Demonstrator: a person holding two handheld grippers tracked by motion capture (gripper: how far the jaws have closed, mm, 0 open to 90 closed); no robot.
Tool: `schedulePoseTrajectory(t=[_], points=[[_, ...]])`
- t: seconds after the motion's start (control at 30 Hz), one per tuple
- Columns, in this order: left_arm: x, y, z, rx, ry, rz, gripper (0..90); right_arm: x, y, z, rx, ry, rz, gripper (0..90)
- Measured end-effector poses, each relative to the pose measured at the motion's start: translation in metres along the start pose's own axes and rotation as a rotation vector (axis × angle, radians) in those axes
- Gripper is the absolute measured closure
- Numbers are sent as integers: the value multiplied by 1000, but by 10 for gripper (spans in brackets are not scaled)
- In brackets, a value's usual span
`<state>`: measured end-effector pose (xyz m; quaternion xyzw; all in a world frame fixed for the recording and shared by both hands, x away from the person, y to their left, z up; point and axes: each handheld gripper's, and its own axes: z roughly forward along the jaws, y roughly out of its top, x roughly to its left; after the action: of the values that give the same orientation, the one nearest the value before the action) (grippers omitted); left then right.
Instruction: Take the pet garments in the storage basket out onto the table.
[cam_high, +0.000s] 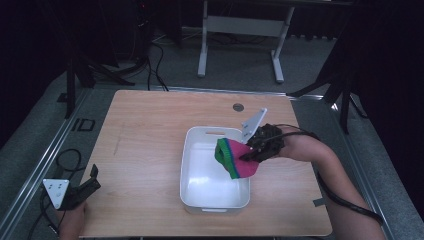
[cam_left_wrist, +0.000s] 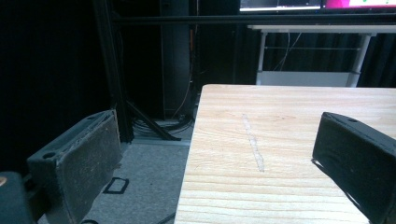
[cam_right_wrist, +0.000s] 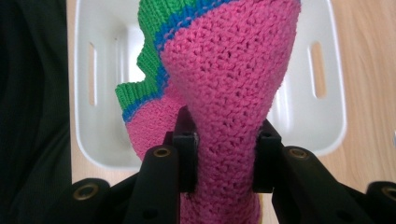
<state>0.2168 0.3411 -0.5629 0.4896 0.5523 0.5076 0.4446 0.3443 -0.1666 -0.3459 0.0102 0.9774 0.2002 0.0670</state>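
Right tool (cam_high: 248, 156) clamped on pink knit sock (cam_right_wrist: 229, 88) with green-blue cuff, sock held above white bin (cam_high: 192, 172) mid-counter (cam_high: 145, 135), left tool (cam_high: 85, 185) jaws wide, empty, at counter's near-left edge

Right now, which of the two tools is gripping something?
The right tool, shut on the pink knitted sock over the white bin; the left tool gapes empty.

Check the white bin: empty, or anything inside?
Empty: the white bin shows a bare floor; the knitted sock hangs above it, clamped in the right gripper.
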Motion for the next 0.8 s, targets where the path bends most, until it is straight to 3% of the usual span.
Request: schedulePoseTrajectory(t=[0.23, 0.8], points=[[-1, 0, 1, 1, -12, 1, 18, -4, -29, -15, -11, -40, 43, 700], [-2, 0, 1, 4, -15, 12, 18, -8, -109, -37, 22, -116, 173, 698]])
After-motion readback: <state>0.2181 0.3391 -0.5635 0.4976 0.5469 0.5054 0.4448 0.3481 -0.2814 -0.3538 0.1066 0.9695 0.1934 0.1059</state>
